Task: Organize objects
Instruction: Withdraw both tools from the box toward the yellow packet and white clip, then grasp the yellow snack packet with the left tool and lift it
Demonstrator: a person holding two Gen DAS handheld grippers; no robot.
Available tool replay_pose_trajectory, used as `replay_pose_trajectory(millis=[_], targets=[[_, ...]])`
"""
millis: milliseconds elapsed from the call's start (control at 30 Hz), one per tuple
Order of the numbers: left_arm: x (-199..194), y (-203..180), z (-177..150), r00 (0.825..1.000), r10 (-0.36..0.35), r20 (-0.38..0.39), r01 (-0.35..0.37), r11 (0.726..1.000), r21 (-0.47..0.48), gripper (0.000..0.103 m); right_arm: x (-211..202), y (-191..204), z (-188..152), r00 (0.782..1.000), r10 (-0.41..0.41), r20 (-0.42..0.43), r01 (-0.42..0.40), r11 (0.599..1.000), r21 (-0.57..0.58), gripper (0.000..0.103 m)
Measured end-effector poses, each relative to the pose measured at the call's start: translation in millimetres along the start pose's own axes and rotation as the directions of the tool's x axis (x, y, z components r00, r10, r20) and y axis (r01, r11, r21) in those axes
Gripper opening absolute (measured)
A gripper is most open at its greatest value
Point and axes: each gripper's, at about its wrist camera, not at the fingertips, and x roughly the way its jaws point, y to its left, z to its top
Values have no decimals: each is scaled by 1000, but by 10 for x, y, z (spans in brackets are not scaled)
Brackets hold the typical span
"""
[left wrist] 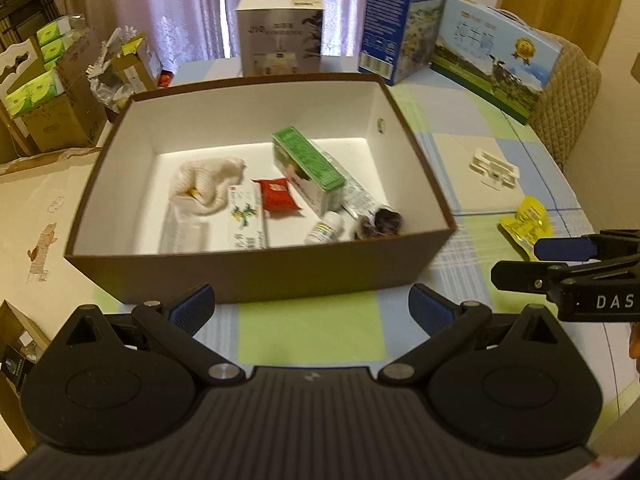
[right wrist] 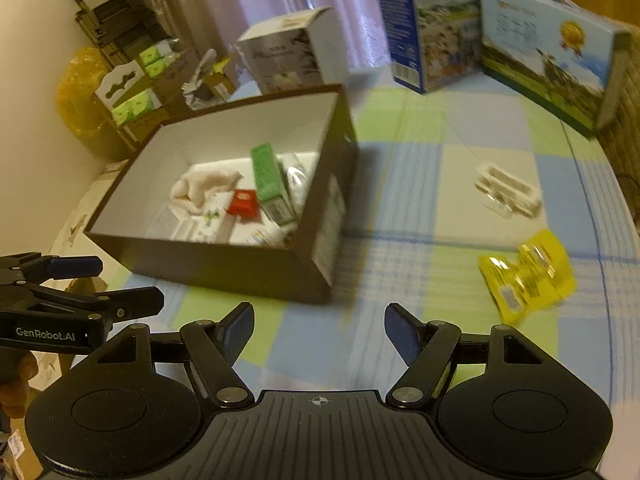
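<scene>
Both grippers frame the foreground. Left gripper (left wrist: 312, 306): jaws spread wide, nothing between them, poised just in front of the brown box (left wrist: 256, 272). Right gripper (right wrist: 319, 328): jaws likewise apart and empty, over the checked tablecloth (right wrist: 420, 184) to the right of the box. Inside the box lie items apparently already sorted: a green carton (left wrist: 308, 162), a red packet (left wrist: 278, 194), a pale cloth (left wrist: 208, 182), a small white bottle (left wrist: 326, 228) and a dark lump in the near right corner. Outside the box, to its right, two things seemingly remain: a yellow packet (right wrist: 528, 276), nearer the right gripper, and a white plastic holder (right wrist: 506, 194) beyond it. Open jaws suit an approach; the yellow packet looks the likelier next pick.
</scene>
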Motion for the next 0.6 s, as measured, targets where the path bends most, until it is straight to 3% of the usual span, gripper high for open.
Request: replay_pose_trajectory(millis=[267, 600], targets=[[58, -477, -162, 997, -70, -38, 71, 997, 43, 102, -243, -525, -304, 999, -33, -34, 37, 994, 106, 77], [192, -1176, -195, 987, -152, -52, 158, 979, 128, 102, -572, -1123, -592, 992, -121, -38, 125, 979, 160, 77]])
